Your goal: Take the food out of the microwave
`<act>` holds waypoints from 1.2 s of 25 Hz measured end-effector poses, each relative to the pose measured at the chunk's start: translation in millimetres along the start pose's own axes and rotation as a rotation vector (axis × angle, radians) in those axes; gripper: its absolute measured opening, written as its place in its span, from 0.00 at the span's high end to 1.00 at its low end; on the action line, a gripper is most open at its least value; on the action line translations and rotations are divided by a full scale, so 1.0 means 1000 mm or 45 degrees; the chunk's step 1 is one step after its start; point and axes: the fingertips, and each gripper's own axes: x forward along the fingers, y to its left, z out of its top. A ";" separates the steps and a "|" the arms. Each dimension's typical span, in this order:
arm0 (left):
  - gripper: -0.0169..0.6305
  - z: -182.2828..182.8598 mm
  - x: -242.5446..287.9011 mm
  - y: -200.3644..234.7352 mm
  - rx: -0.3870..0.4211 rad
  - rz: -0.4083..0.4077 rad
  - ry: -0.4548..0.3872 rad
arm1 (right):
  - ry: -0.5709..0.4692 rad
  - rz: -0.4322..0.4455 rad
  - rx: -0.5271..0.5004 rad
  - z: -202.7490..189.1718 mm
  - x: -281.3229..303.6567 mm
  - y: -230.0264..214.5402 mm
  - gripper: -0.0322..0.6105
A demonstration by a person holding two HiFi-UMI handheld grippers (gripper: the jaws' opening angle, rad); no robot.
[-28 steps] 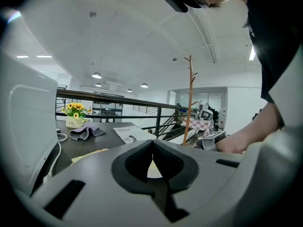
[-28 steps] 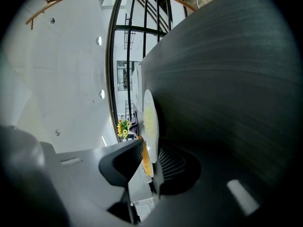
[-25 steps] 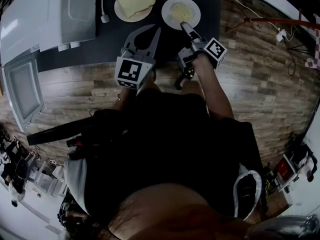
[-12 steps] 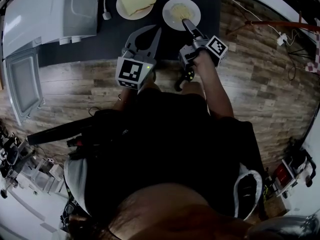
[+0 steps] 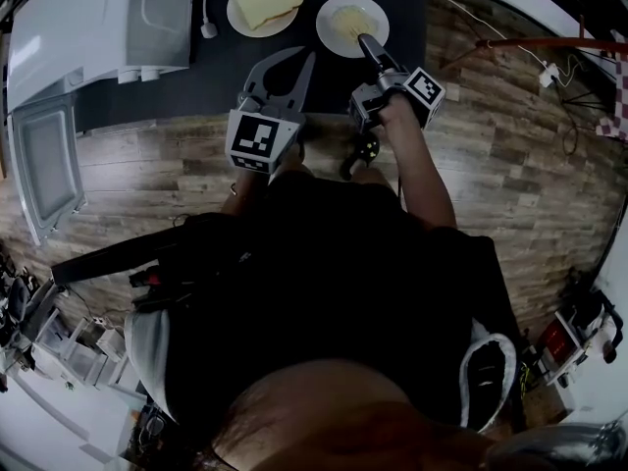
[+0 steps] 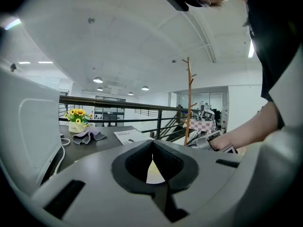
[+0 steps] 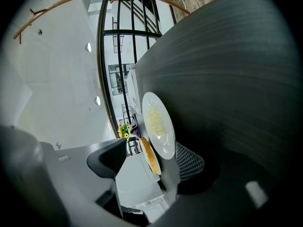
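The right tongs [image 5: 365, 43] have just been opening and now stand wide, the near rim of the plate of pale food [image 5: 351, 18] between their jaws. That plate rests on the dark bench [image 5: 196, 91], just beside a plate of bread [image 5: 263, 3]. The left tongs [image 5: 310, 59] hover closed and empty. The microwave [image 5: 98, 23] stands at the left with its door [image 5: 44, 160] open.

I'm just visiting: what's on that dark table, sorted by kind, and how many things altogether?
Plates: 2, bread plate and plate of pale food
Microwave: 1
White cable: 1
Flower pot: 1
Cloth: 1
Booklet: 1
Total: 7
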 end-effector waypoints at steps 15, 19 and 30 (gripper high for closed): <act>0.96 0.000 -0.004 -0.012 0.010 -0.014 -0.012 | 0.075 0.207 -0.122 -0.019 -0.013 0.042 0.50; 0.96 0.009 -0.008 -0.041 0.044 -0.022 -0.029 | 0.101 0.319 -0.207 -0.016 -0.040 0.066 0.50; 0.96 0.028 -0.012 -0.070 0.074 -0.026 -0.066 | 0.169 0.481 -0.242 -0.020 -0.081 0.096 0.81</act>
